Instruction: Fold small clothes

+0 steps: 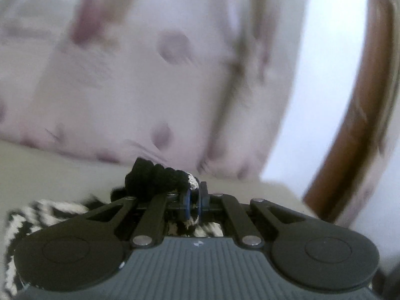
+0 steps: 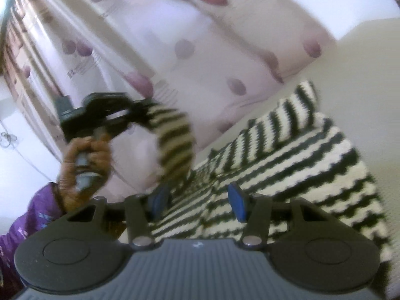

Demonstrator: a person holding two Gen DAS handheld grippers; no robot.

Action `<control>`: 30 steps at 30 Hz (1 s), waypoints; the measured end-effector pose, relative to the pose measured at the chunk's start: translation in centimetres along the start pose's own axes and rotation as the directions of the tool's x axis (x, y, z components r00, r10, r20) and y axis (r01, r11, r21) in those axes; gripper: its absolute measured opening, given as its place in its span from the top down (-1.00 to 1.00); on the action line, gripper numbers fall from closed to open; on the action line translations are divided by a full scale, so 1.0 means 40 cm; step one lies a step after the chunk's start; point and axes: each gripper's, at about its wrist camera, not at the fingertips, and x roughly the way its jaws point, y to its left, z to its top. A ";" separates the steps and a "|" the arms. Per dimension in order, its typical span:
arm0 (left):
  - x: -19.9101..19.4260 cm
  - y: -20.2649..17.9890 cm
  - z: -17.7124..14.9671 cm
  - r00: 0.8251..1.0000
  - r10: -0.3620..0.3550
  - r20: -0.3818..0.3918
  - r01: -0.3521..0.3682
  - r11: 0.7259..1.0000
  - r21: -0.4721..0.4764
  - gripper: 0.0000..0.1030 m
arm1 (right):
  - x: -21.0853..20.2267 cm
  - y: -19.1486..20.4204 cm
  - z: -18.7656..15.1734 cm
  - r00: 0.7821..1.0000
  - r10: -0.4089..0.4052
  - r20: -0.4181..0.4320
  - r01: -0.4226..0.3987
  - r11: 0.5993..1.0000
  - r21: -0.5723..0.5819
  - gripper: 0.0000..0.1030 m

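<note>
Left gripper (image 2: pixel 140 110) jaws pinch the cuff of the striped knit sweater (image 2: pixel 287 155), sleeve (image 2: pixel 175 140) arched in air; body lies on the bed (image 2: pixel 362 37). Right gripper (image 2: pixel 197 200) jaws spread, empty, above the knit. Risk: thin cuff pinch slips, sleeve lands crooked.

left gripper (image 1: pixel 195 201): jaws pinched, raised | right gripper (image 2: pixel 197 203): jaws parted

Sweater (image 2: pixel 300 155) on bed (image 2: pixel 370 57), before pillow (image 2: pixel 200 50)
</note>
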 end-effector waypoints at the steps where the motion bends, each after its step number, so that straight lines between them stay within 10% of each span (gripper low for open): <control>1: 0.047 -0.025 -0.025 1.000 -0.011 -0.030 0.011 1.000 0.022 0.91 | -0.004 -0.013 0.003 1.000 -0.006 0.004 0.006 1.000 0.010 -0.03; 7: 0.228 -0.122 -0.175 0.982 -0.049 -0.184 0.081 0.982 0.172 0.87 | -0.029 -0.079 0.017 0.999 -0.039 0.030 0.037 0.998 0.059 -0.03; 13: 0.199 -0.108 -0.221 0.983 -0.162 -0.086 0.177 0.958 0.226 -0.94 | -0.030 -0.124 0.052 0.997 -0.065 0.039 0.062 0.994 0.085 -0.03; 19: 0.072 0.008 -0.202 0.976 -0.217 0.016 0.213 0.968 0.130 -1.00 | 0.039 -0.085 0.144 0.990 -0.138 0.015 0.139 0.988 -0.066 -0.03; 24: -0.030 0.222 -0.239 1.000 -0.014 0.024 0.013 1.000 0.022 -1.00 | 0.153 -0.060 0.238 0.979 -0.204 0.002 0.199 0.950 -0.241 -0.03; 30: -0.093 0.465 -0.322 0.981 0.194 -0.024 -0.195 0.972 -0.130 -0.99 | 0.352 -0.125 0.330 0.937 -0.336 -0.096 0.283 0.891 -0.356 -0.02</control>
